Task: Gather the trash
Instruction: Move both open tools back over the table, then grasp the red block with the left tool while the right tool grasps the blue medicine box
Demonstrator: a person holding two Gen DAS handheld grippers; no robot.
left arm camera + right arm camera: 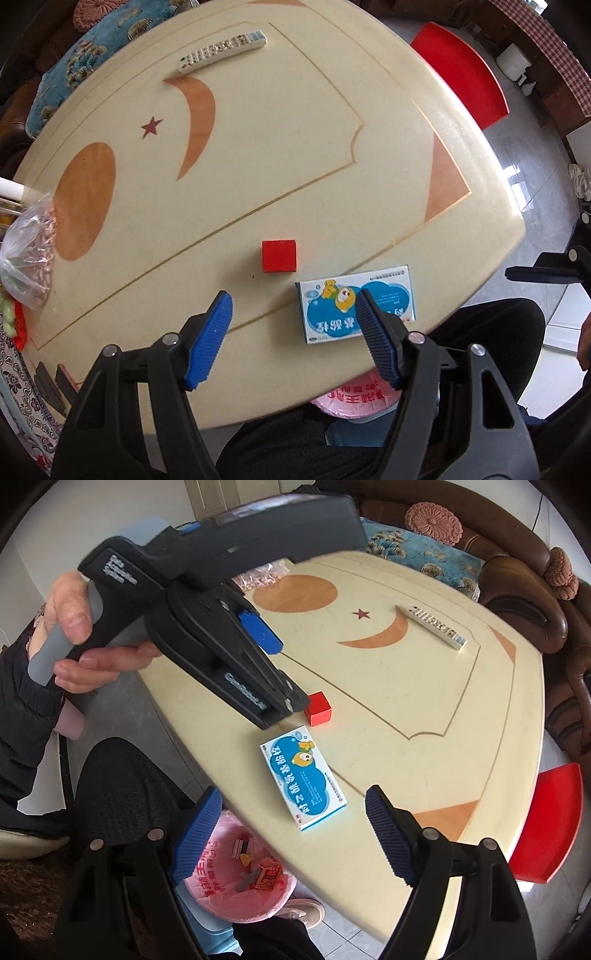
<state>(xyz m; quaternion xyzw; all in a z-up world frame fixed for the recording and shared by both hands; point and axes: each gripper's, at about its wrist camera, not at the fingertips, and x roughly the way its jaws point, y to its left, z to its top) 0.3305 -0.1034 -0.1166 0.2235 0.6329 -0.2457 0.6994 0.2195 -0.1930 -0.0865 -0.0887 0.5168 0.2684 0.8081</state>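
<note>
A blue and white medicine box lies flat near the cream table's front edge; it also shows in the right wrist view. A red cube sits just beyond it, also in the right wrist view. My left gripper is open above the table, its right finger over the box; from the right wrist view it hovers by the cube. My right gripper is open and empty, near the box. A bin with a pink liner holding small trash stands below the table edge, partly seen in the left wrist view.
A white remote lies at the far side of the table. A clear plastic bag sits at the left edge. A red stool stands beside the table; a sofa with cushions lies behind.
</note>
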